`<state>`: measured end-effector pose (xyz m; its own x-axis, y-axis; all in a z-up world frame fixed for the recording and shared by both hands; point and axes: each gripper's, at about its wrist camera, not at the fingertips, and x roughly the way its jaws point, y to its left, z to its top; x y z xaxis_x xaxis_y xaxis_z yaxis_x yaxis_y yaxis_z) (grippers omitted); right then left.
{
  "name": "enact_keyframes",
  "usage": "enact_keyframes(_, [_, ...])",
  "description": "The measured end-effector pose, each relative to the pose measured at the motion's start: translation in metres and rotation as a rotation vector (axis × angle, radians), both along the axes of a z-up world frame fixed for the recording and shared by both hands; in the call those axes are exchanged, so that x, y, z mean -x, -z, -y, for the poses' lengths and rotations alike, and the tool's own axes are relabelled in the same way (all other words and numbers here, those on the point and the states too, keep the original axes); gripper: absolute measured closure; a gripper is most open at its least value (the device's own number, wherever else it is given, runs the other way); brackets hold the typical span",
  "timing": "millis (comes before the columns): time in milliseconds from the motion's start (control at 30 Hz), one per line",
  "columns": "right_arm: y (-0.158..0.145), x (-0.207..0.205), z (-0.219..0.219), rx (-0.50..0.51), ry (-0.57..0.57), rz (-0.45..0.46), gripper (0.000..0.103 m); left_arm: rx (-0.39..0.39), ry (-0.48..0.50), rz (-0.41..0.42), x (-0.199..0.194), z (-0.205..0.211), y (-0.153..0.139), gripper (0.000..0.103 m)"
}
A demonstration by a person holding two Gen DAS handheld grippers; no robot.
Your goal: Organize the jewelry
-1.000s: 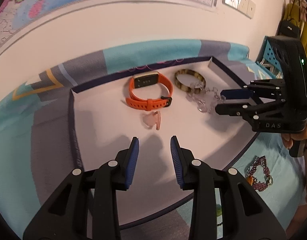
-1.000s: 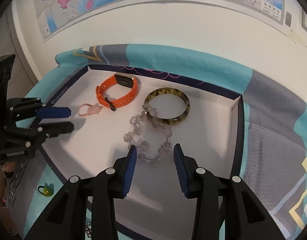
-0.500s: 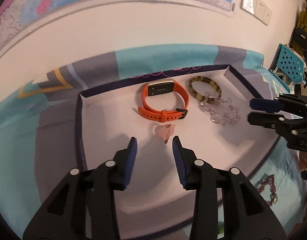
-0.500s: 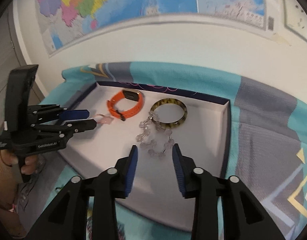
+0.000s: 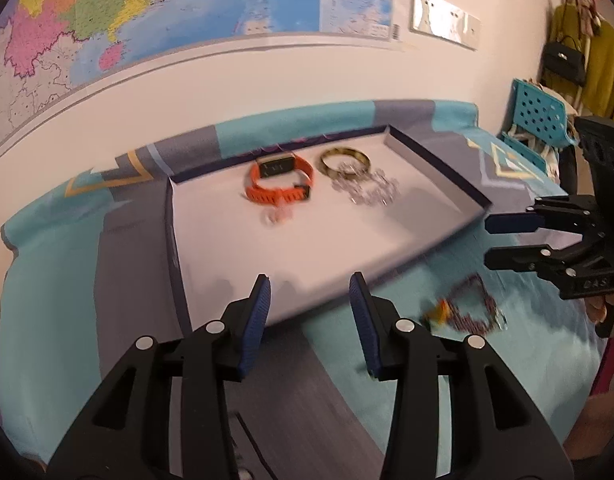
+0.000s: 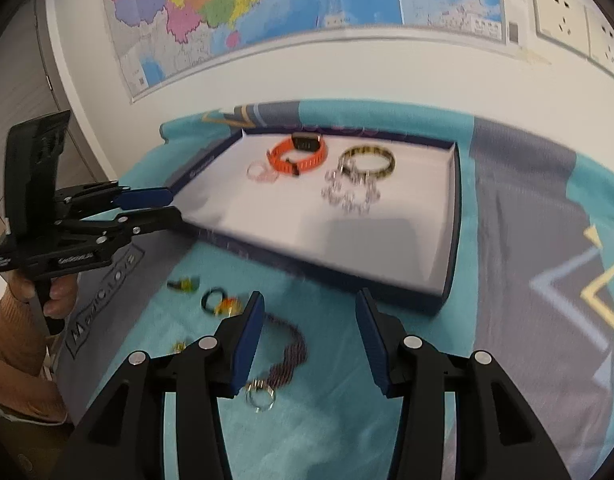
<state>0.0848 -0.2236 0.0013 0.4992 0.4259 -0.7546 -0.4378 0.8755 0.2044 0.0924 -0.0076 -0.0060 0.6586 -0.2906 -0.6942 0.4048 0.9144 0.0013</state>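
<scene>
A white tray with dark rim (image 5: 435,156) (image 6: 453,216) holds an orange watch (image 5: 279,184) (image 6: 301,154), a tortoiseshell bangle (image 5: 345,159) (image 6: 367,162), a clear bead bracelet (image 5: 369,192) (image 6: 349,196) and a small pink ring (image 5: 275,216) (image 6: 261,171). On the cloth in front lie a dark beaded bracelet (image 5: 473,308) (image 6: 291,354), a black-and-orange ring (image 6: 221,304) and a small green piece (image 6: 183,284). My left gripper (image 5: 310,296) (image 6: 169,206) is open and empty at the tray's near edge. My right gripper (image 6: 309,320) (image 5: 487,240) is open and empty above the beaded bracelet.
A teal and grey patterned cloth (image 6: 527,260) covers the table. A wall with a map (image 5: 147,12) stands behind. A blue perforated chair (image 5: 539,116) and hanging clothes are at the far right. A silver clasp (image 6: 261,394) ends the beaded bracelet.
Both grippers have pulled back and up out of the tray toward its near edge. The loose jewelry on the cloth has come into view. The tray's contents have not moved.
</scene>
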Motion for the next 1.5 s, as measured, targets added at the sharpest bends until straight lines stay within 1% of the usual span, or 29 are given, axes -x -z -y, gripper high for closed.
enact_keyframes(167, [0.013, 0.011, -0.001, -0.017, 0.012, -0.031, 0.058, 0.014, -0.004, -0.040, 0.016, -0.003, 0.015, 0.062])
enact_keyframes(367, [0.017, 0.018, 0.000, -0.043, 0.031, -0.040, 0.058, 0.008, -0.027, -0.073, 0.033, -0.005, 0.029, 0.061])
enact_keyframes(600, [0.018, 0.020, 0.000, -0.043, 0.040, -0.038, 0.058, 0.021, -0.019, -0.081, 0.045, -0.003, 0.033, 0.059])
enact_keyframes(733, [0.017, 0.022, -0.001, -0.037, 0.039, -0.032, 0.058, 0.018, 0.000, -0.071, 0.048, 0.003, 0.030, 0.059])
enact_keyframes(967, [0.020, 0.020, -0.008, -0.036, 0.027, -0.035, 0.058, -0.019, 0.032, -0.046, 0.040, 0.021, 0.027, 0.059])
enact_keyframes(1067, [0.020, 0.015, -0.012, -0.030, 0.041, -0.041, 0.060, -0.030, 0.039, -0.054, 0.031, 0.029, 0.028, 0.059])
enact_keyframes(1133, [0.016, 0.014, -0.019, -0.035, 0.014, -0.025, 0.060, -0.037, 0.040, -0.054, 0.026, 0.032, 0.028, 0.059])
enact_keyframes(1233, [0.011, 0.014, -0.038, 0.004, -0.040, 0.009, 0.060, -0.033, 0.050, -0.065, 0.021, 0.036, 0.029, 0.059])
enact_keyframes(1333, [0.012, 0.010, -0.053, 0.030, -0.082, 0.021, 0.060, -0.051, 0.053, -0.073, 0.016, 0.042, 0.033, 0.059])
enact_keyframes(1433, [0.019, 0.002, -0.062, 0.085, -0.087, 0.023, 0.062, -0.069, 0.051, -0.089, 0.013, 0.045, 0.038, 0.058])
enact_keyframes(1500, [0.022, -0.004, -0.061, 0.082, -0.076, 0.012, 0.063, -0.070, 0.050, -0.091, 0.013, 0.045, 0.039, 0.058])
